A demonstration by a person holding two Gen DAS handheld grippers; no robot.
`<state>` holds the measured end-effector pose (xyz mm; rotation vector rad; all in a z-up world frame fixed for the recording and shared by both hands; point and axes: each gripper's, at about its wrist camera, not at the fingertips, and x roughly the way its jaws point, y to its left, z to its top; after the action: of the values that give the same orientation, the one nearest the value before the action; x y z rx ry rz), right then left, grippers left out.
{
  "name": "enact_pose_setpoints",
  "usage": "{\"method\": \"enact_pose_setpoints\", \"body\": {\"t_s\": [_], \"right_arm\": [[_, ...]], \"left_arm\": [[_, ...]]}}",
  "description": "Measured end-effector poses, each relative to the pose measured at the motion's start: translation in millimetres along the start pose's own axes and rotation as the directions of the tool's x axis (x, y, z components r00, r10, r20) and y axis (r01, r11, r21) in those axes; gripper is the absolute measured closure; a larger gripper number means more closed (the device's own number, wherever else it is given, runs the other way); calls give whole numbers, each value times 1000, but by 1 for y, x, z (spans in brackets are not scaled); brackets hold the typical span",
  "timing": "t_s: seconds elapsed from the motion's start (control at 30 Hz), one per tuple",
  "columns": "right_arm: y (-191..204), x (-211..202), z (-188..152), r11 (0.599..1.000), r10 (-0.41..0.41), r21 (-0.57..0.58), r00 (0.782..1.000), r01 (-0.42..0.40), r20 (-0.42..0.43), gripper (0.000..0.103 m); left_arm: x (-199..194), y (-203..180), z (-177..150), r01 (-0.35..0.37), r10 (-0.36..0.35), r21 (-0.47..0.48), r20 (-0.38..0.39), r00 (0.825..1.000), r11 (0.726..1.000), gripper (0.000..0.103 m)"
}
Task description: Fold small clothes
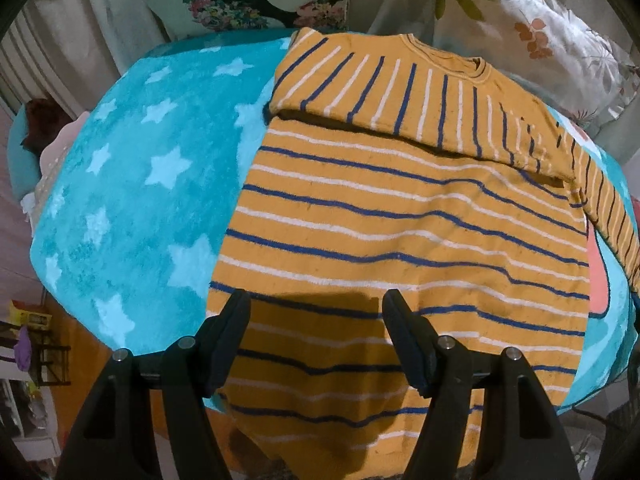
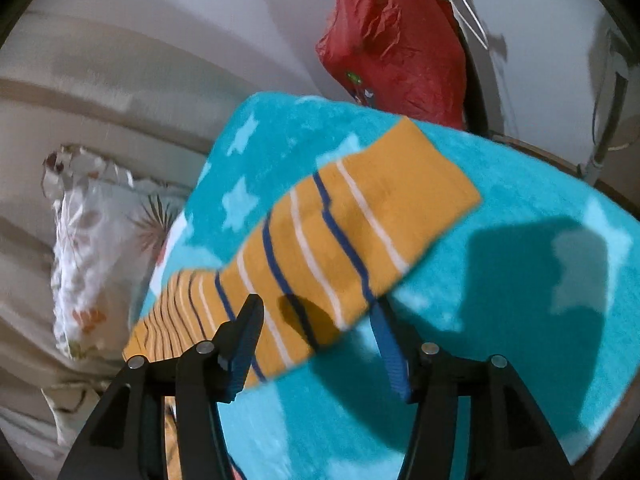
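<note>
Yellow striped sweater lies flat on star-print blanket, one sleeve folded across the chest. Left gripper hovers open above the hem. Right gripper open over the other sleeve, gripping nothing.

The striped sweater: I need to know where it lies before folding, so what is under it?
The sweater lies on a turquoise blanket with pale stars. What is beneath the blanket is covered and cannot be seen.
</note>
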<state>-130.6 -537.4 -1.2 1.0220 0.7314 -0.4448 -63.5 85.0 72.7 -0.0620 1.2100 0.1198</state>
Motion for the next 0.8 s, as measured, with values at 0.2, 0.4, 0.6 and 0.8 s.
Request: {"method": "enact_pose_setpoints", "body": {"t_s": [0.2, 0.4, 0.6, 0.8], "right_arm": [[-4, 10, 16, 999, 34, 38, 999, -35, 13, 49], [-27, 4, 19, 994, 63, 95, 998, -62, -10, 96], [-33, -19, 13, 991, 86, 104, 996, -86, 1, 93], [-42, -18, 5, 986, 62, 157, 998, -63, 10, 57]], "left_arm": [[-13, -16, 1, 13, -15, 41, 45, 999, 999, 36], [-14, -14, -5, 19, -20, 24, 52, 998, 1000, 36], [-9, 5, -12, 33, -31, -47, 48, 998, 998, 36], [-6, 18, -13, 33, -29, -92, 41, 999, 995, 36]]}}
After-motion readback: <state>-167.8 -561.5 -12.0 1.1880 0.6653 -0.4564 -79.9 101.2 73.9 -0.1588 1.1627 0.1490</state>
